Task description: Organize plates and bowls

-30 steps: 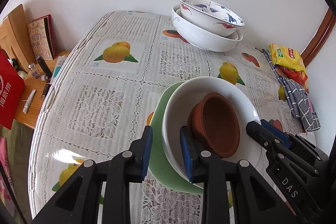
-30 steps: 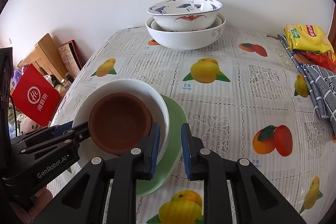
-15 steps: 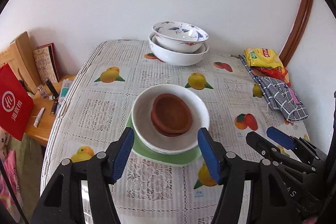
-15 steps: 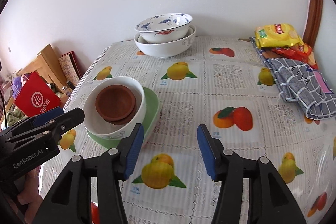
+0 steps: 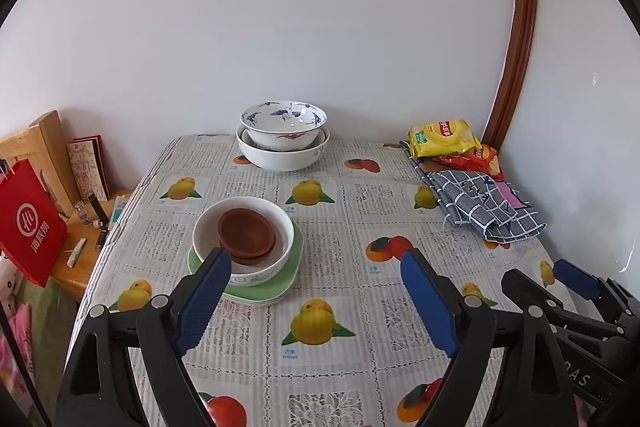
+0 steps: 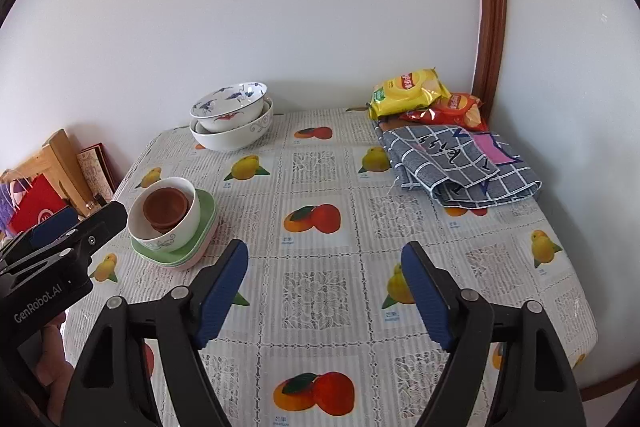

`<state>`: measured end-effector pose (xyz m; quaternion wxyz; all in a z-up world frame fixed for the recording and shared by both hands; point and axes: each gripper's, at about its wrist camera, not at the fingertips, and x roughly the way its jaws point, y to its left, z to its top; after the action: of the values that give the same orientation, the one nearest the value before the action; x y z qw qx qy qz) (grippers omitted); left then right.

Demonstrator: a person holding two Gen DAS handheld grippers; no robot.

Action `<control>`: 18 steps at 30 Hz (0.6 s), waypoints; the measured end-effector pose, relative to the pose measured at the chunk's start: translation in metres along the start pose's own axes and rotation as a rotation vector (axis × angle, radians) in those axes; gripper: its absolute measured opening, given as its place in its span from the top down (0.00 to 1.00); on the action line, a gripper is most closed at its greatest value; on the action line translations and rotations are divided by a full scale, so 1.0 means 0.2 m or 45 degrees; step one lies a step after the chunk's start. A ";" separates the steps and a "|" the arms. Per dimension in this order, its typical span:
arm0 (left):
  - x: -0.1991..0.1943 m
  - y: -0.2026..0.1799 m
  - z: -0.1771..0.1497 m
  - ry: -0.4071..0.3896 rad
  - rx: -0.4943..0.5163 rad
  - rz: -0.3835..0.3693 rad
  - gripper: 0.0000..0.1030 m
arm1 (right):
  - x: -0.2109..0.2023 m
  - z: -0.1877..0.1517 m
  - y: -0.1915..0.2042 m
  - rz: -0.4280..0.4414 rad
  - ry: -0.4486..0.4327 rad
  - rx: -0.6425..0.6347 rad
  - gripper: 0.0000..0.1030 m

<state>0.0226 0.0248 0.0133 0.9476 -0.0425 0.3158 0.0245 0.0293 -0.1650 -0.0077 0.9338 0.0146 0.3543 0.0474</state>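
A stack stands on the table's left side: two brown bowls (image 5: 244, 227) nested in a white bowl (image 5: 280, 223) on green plates (image 5: 294, 255). The right wrist view has the same brown bowls (image 6: 166, 205), white bowl (image 6: 188, 223) and green plates (image 6: 206, 219). At the back, a blue-patterned bowl (image 5: 283, 121) sits in a large white bowl (image 5: 282, 157). My left gripper (image 5: 314, 259) hangs above and nearer than the stack, jaws opening, nothing between them. My right gripper (image 6: 325, 249) is over the bare tablecloth, jaws opening, likewise empty.
Chip bags (image 5: 442, 139) and a folded checked cloth (image 5: 484, 207) lie along the right edge by the wall. A low wooden side table (image 5: 76, 255) with small items and a red bag (image 5: 28, 227) stands left of the table. A hand (image 6: 50, 359) holds the left gripper.
Both grippers let go of the stack's rim, opened wide and pulled back and up. The bowl stack stays on the green plates and looks smaller and farther.
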 end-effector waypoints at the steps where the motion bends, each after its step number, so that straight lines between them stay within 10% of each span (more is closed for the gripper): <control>1: -0.02 -0.03 -0.01 -0.007 0.019 0.009 0.16 | -0.03 -0.01 -0.01 -0.010 -0.014 -0.004 0.15; 18: -0.22 -0.16 -0.07 -0.054 0.065 0.032 0.15 | -0.25 -0.14 -0.13 -0.076 -0.058 0.018 0.09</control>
<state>-0.0190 -0.0100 0.0305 0.9545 -0.0138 0.2966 0.0294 -0.0239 -0.1951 0.0033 0.9425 0.0116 0.3335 0.0168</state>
